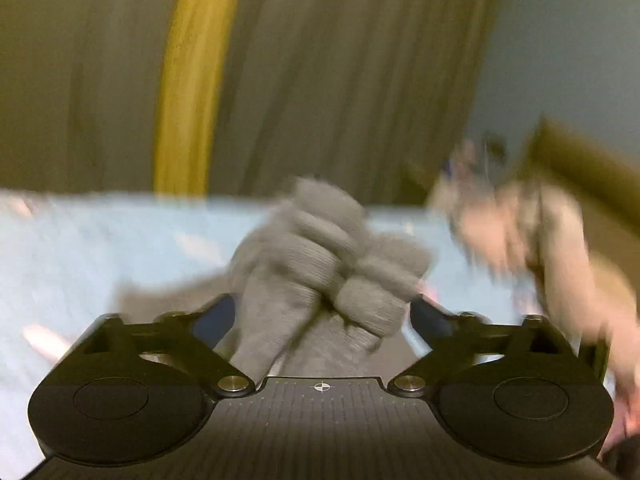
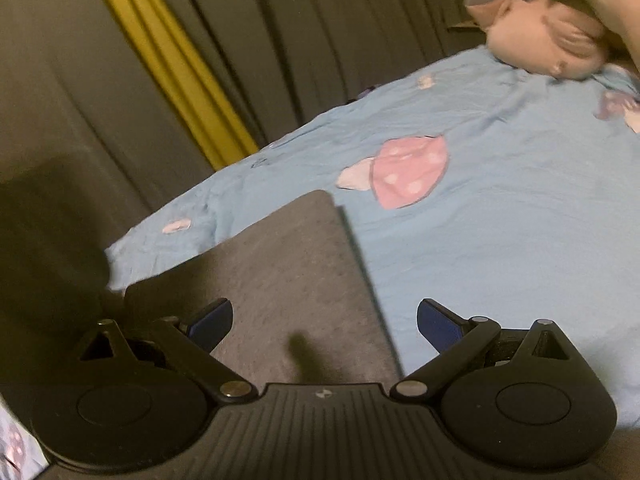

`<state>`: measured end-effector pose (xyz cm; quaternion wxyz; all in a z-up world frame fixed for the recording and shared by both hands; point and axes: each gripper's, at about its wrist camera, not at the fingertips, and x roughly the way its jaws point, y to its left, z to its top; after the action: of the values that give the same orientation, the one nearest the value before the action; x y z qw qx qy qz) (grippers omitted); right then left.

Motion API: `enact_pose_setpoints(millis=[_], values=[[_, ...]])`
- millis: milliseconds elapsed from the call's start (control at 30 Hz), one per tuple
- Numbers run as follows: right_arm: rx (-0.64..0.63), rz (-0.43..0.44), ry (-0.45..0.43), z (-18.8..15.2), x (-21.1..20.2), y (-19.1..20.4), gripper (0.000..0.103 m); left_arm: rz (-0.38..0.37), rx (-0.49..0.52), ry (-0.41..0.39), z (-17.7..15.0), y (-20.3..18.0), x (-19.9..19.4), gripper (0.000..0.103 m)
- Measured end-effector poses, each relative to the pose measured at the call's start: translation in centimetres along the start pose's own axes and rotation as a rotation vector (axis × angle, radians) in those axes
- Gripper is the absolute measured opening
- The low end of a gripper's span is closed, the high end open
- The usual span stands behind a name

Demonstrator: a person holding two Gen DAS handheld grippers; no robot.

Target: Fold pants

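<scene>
Pants (image 2: 280,280) lie on bedsheet (image 2: 500,240), curtain (image 2: 280,40) behind.

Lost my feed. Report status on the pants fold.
Left gripper open, bunched grey pants between fingers, unpinched. Right gripper open over flat pants. Plush toy far off, clear.

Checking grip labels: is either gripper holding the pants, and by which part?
Neither. Left gripper is open around bunched grey pants; right gripper is open above them.

Bunched grey pants (image 1: 320,264) between wide left tongs (image 1: 322,316); blurred
</scene>
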<state>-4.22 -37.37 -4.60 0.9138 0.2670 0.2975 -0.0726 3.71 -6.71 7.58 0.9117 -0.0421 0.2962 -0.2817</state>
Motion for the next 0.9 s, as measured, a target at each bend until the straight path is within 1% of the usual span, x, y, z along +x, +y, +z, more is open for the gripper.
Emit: enact_pose_setpoints(millis=[33,100,167,200,233,333,367,433,467,500,533,567,600,667,700,733,767,833,867,900], values=[[0.007,-0.001,-0.008,0.0,-0.2,-0.2,0.099,-0.003,0.017,0.055,-1.0,-0.9,1.2,0.096],[0.011,0.01,-0.038,0.1,-0.8,-0.4,0.099,0.024,0.021,0.11,-2.3,-1.2,1.9,0.096],[0.03,0.06,-0.036,0.1,-0.9,-0.8,0.099,0.076,-0.026,0.127,-2.7,0.5,1.5,0.096],[0.053,0.088,-0.02,0.2,-0.8,-1.1,0.099,0.113,-0.06,0.129,-3.0,1.6,0.8,0.096],[0.074,0.12,0.004,0.2,-0.6,-1.2,0.099,0.173,-0.11,0.13,-3.4,3.1,-0.1,0.097],[0.131,0.21,0.081,0.3,0.7,-1.4,0.099,0.392,-0.272,0.127,-4.8,7.9,-2.7,0.097],[0.16,0.248,0.112,0.3,1.2,-1.4,0.099,0.438,-0.308,0.129,-5.4,9.1,-3.4,0.097],[0.224,0.317,0.173,0.3,2.4,-1.3,0.099,0.516,-0.392,0.161,-6.9,11.6,-4.1,0.097],[0.244,0.335,0.198,0.3,2.9,-1.2,0.099,0.541,-0.432,0.17,-7.4,12.3,-4.2,0.097],[0.254,0.338,0.228,0.3,3.6,-1.1,0.099,0.573,-0.502,0.198,-8.2,13.3,-4.2,0.097],[0.257,0.325,0.243,0.1,3.9,-0.8,0.098,0.592,-0.565,0.225,-8.6,14.3,-4.2,0.097],[0.258,0.306,0.25,0.0,4.1,-0.6,0.094,0.608,-0.603,0.233,-8.8,15.0,-4.1,0.097],[0.264,0.291,0.248,0.0,4.3,-0.5,0.093,0.63,-0.625,0.24,-9.1,15.0,-4.0,0.097],[0.285,0.287,0.248,0.0,4.7,-0.5,0.086,0.68,-0.614,0.304,-9.1,15.1,-3.1,0.097],[0.289,0.29,0.249,0.1,4.9,-0.5,0.082,0.681,-0.593,0.332,-9.3,14.9,-2.7,0.097],[0.285,0.291,0.26,0.2,5.1,-0.5,0.068,0.682,-0.571,0.347,-9.4,14.7,-2.8,0.097],[0.286,0.297,0.276,0.4,5.4,-0.4,0.059,0.686,-0.559,0.347,-9.3,14.6,-2.8,0.097],[0.319,0.327,0.304,0.5,6.1,-0.6,0.059,0.676,-0.576,0.344,-9.4,14.8,-2.7,0.097],[0.315,0.313,0.319,0.6,6.4,-0.5,0.06,0.668,-0.592,0.345,-9.6,15.0,-3.0,0.097],[0.312,0.317,0.326,0.6,6.5,-0.6,0.063,0.665,-0.609,0.344,-9.6,15.2,-3.1,0.097]])
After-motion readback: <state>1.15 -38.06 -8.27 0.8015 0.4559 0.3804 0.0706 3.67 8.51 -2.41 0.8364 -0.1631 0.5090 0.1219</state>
